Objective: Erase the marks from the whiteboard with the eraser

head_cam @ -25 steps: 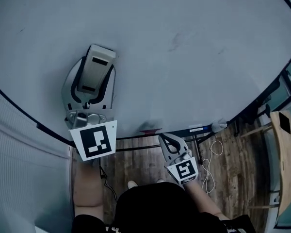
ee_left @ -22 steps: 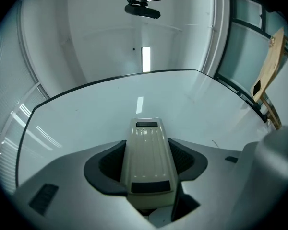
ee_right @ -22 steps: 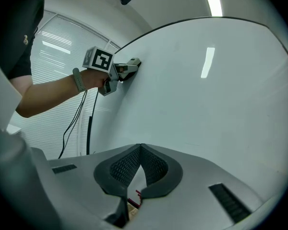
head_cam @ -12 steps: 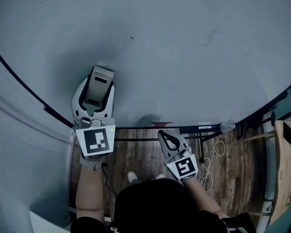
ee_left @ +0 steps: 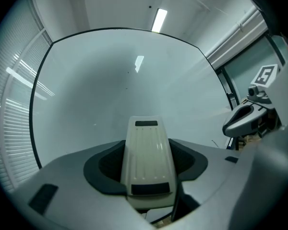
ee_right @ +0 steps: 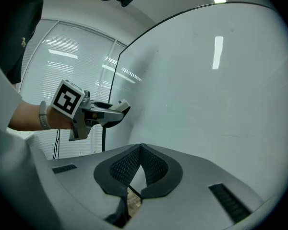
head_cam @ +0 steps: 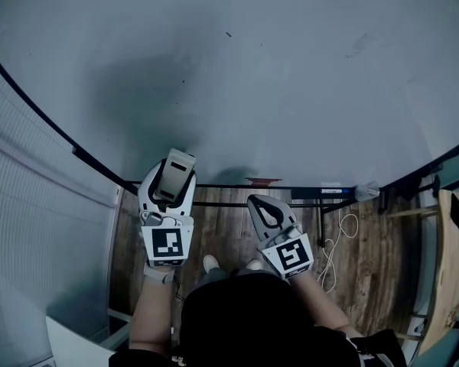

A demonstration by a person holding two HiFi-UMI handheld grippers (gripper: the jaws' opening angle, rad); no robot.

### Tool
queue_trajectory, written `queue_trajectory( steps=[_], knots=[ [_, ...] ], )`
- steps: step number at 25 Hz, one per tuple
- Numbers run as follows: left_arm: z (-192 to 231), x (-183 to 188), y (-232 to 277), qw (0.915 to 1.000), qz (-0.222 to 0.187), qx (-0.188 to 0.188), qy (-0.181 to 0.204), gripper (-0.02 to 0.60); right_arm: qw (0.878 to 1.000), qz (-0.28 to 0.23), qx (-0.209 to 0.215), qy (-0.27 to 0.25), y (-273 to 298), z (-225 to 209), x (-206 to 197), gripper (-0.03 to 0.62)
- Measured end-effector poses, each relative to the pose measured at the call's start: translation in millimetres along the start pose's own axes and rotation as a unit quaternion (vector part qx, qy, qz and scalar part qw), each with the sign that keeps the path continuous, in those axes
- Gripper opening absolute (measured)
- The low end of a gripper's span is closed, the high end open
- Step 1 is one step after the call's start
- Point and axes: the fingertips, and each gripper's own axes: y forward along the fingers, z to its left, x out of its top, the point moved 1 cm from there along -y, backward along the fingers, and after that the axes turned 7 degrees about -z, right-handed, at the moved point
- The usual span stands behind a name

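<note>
Your left hand-held gripper [head_cam: 170, 186] clamps the eraser [ee_left: 147, 152] low at the whiteboard's [head_cam: 291, 98] bottom edge, right hand-held gripper [ee_right: 140, 150] closed and empty; wiping looks unfinished, so next lift the eraser to the faint smudge [head_cam: 359, 46] upper right.

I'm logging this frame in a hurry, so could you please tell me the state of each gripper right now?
Left gripper: closed on the eraser.
Right gripper: closed, jaw tips together, holding nothing.
</note>
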Motion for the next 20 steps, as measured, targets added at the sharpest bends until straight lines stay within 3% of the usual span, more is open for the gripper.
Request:
queue_trajectory(
  steps=[4,10,15,20],
  knots=[
    [-19,-12,-17,0.9994,0.006,-0.004,-0.034,0.266,1.000,0.001,0.020,-0.014,4,8,0,0.028],
    [-47,-35,-37,0.9980,0.036,-0.038,-0.035,0.266,1.000,0.001,0.027,-0.006,5,11,-2,0.028],
    [-59,-39,-44,0.9974,0.026,-0.045,-0.051,0.266,0.999,-0.002,0.037,0.005,6,15,-2,0.028],
    [-66,-34,-47,0.9971,0.026,-0.061,-0.037,0.267,0.999,0.002,0.038,0.021,5,17,-6,0.028]
  ],
)
